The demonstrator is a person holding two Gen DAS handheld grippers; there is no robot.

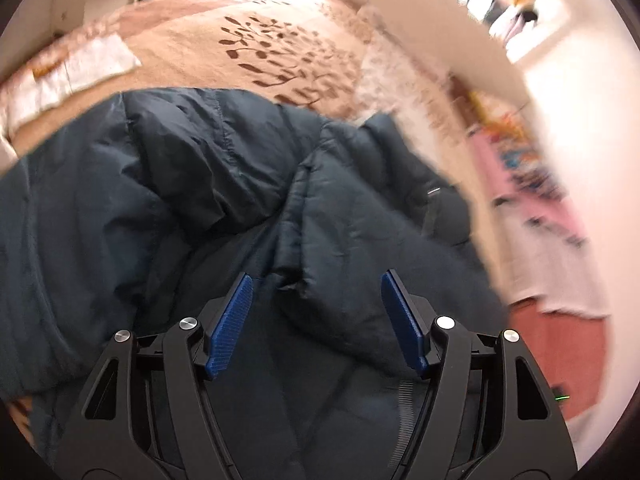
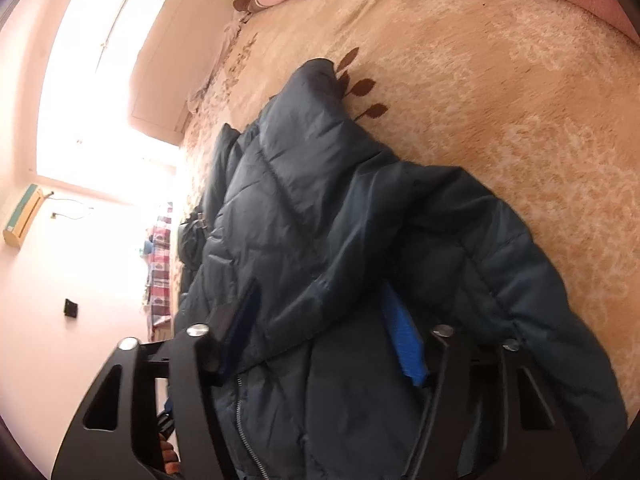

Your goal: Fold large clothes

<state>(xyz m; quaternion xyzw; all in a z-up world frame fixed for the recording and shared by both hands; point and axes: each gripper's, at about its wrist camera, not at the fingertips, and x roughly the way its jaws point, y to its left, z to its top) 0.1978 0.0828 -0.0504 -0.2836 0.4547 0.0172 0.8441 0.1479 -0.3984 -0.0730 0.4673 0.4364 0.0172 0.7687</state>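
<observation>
Left gripper [image 1: 316, 320]: blue pads spread wide, gripping nothing; poised over a bunched fold of the jacket [image 1: 180, 208]
Jacket: dark quilted puffer, crumpled on the tan leaf-patterned bedspread [image 1: 192, 40]
Right gripper [image 2: 320, 332]: jaws wide apart with jacket fabric bulging between them; whether it grips, I cannot tell; only this view shows the zipper [image 2: 244, 432]

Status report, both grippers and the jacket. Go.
Left gripper open, over the jacket, gripping nothing. Right gripper open, jacket fabric bunched between its fingers. Jacket crumpled on the bedspread, unfolded. Nothing in the way.
</observation>
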